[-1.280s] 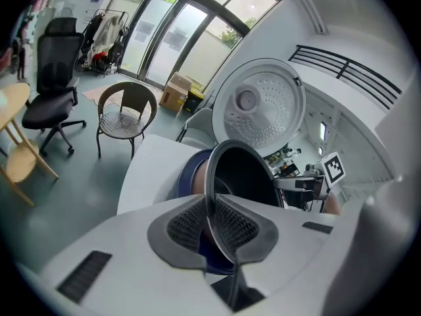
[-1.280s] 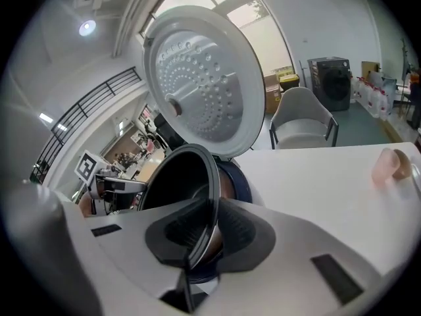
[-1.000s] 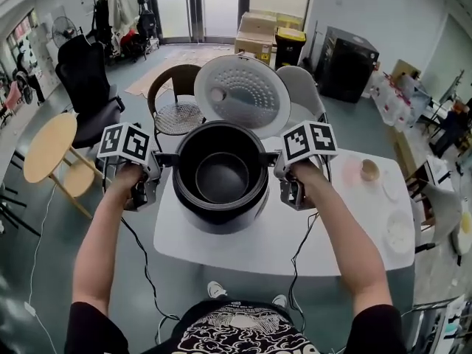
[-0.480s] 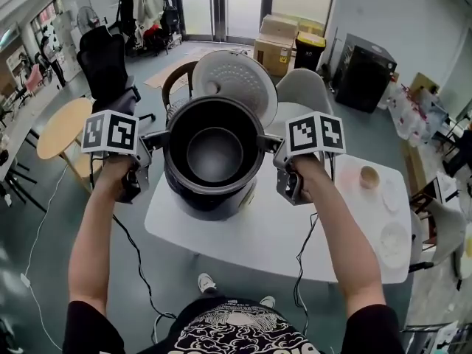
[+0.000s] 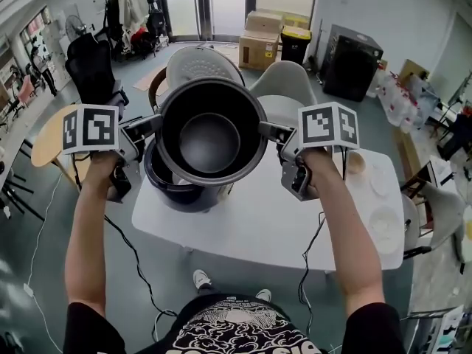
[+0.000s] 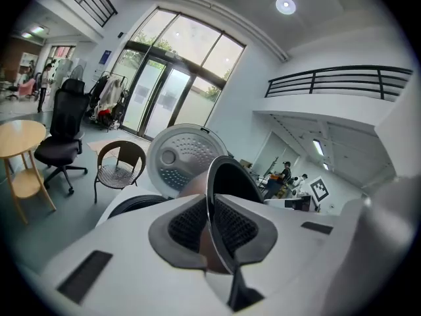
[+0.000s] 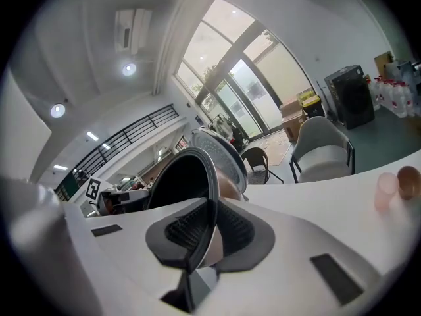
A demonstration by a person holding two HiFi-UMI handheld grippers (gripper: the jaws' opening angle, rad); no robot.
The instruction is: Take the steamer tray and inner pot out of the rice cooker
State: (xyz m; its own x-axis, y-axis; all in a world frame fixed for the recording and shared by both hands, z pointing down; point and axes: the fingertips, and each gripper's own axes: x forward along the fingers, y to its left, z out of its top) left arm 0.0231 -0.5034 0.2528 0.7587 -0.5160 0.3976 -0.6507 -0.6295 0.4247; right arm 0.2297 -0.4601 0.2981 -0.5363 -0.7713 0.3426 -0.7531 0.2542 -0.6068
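My left gripper has its fingers clamped on the thin rim of the inner pot, and the rim's edge runs between the two dark pads. My right gripper has its fingers pinched on the opposite side of the same rim in the same way. The pot hangs upright between my two sets of fingers, touching nothing else, its dark mouth open to the head view. Below my fingers, nearer the left pair, the rice cooker stands on the white desk with its cavity open. Its perforated lid stands raised beyond my fingers. A white plate lies on the desk, well out past my right fingers.
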